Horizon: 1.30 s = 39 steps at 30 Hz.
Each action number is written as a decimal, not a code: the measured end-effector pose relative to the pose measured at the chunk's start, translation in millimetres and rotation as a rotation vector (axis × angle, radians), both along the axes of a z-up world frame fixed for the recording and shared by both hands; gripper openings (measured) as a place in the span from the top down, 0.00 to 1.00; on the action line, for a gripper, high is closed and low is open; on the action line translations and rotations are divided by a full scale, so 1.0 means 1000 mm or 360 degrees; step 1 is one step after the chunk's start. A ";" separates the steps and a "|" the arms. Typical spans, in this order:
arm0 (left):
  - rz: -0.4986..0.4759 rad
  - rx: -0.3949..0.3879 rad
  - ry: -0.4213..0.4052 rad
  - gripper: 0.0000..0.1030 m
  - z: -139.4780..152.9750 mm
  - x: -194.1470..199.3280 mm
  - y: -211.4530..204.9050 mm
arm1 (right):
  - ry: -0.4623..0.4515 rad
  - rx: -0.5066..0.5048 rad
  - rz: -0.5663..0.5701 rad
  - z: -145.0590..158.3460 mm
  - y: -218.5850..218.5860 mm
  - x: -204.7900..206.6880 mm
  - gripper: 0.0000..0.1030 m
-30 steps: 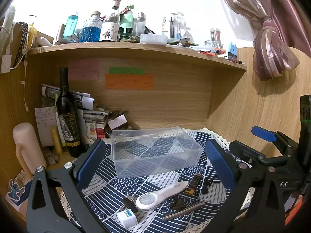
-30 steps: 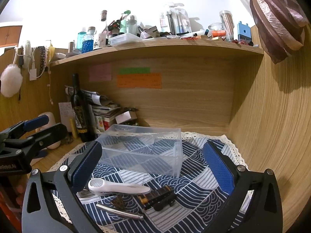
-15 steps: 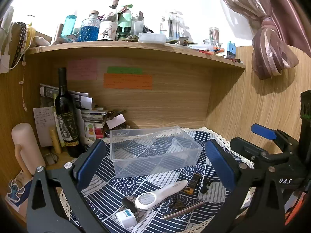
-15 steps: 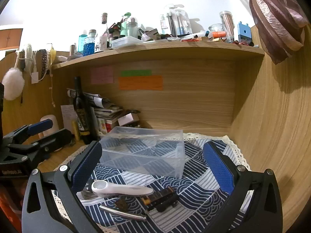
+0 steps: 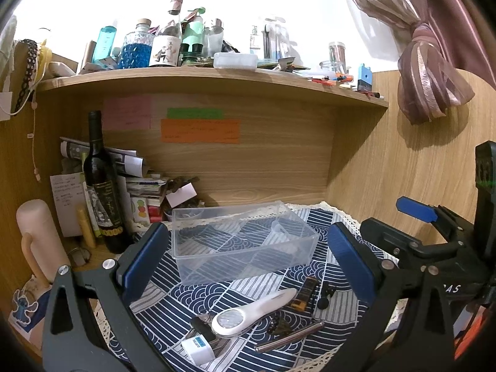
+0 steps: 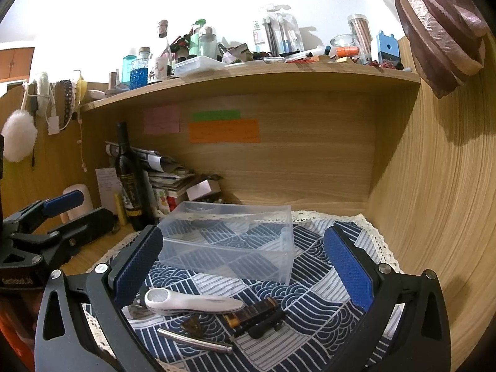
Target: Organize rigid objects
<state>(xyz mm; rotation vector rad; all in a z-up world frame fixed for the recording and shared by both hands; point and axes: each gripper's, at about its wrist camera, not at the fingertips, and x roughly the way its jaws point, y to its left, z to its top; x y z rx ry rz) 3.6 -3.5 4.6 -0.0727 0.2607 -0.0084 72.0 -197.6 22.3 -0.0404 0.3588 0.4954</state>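
Clear plastic bin: sits on the far middle of the blue wave-pattern cloth; dividers inside, and every compartment you can see looks empty.
Progress: judged at the very start; nothing sorted yet, all loose pieces lie on the cloth near you, in front of the bin.
White handheld device: round lens-like face, lies flat, near centre, apart from the bin; also seen from the right wrist.
Metal rod: lies nearest you, just beside the white device.
Amber-and-black clip: right of the white device, close to it; a small black piece just beside it.
Small dark triangular piece: between rod and white device; cannot tell what it is.
White plug adapter: near left, by a black binder clip that is touching or partly under the white device.
Left gripper: released, jaws spread wide, holding nothing, hovering above the items.
Right gripper: also released and empty, jaws wide, facing the bin.
Left to do: you have every loose piece to pick and drop into the bin compartments; the white device looks the easiest first grab.
Risk: thin rod lies flat on cloth, likely hard to pinch.
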 end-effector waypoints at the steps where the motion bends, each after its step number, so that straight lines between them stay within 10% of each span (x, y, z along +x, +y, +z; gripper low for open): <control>1: 0.0003 -0.0005 -0.0002 0.00 0.000 0.000 0.000 | 0.0001 0.0002 0.0002 0.000 0.000 0.000 0.00; 20: -0.0046 -0.0083 0.0084 0.01 -0.013 0.011 0.013 | 0.0079 -0.0020 0.0044 -0.014 0.003 0.011 0.00; 23: -0.0024 -0.0087 0.0141 0.18 -0.017 0.016 0.019 | 0.0110 -0.0036 0.0051 -0.019 0.002 0.015 0.00; 39: 0.0066 -0.0178 0.0581 0.37 -0.101 0.022 0.047 | 0.0471 -0.0211 0.0053 -0.086 -0.012 0.043 0.21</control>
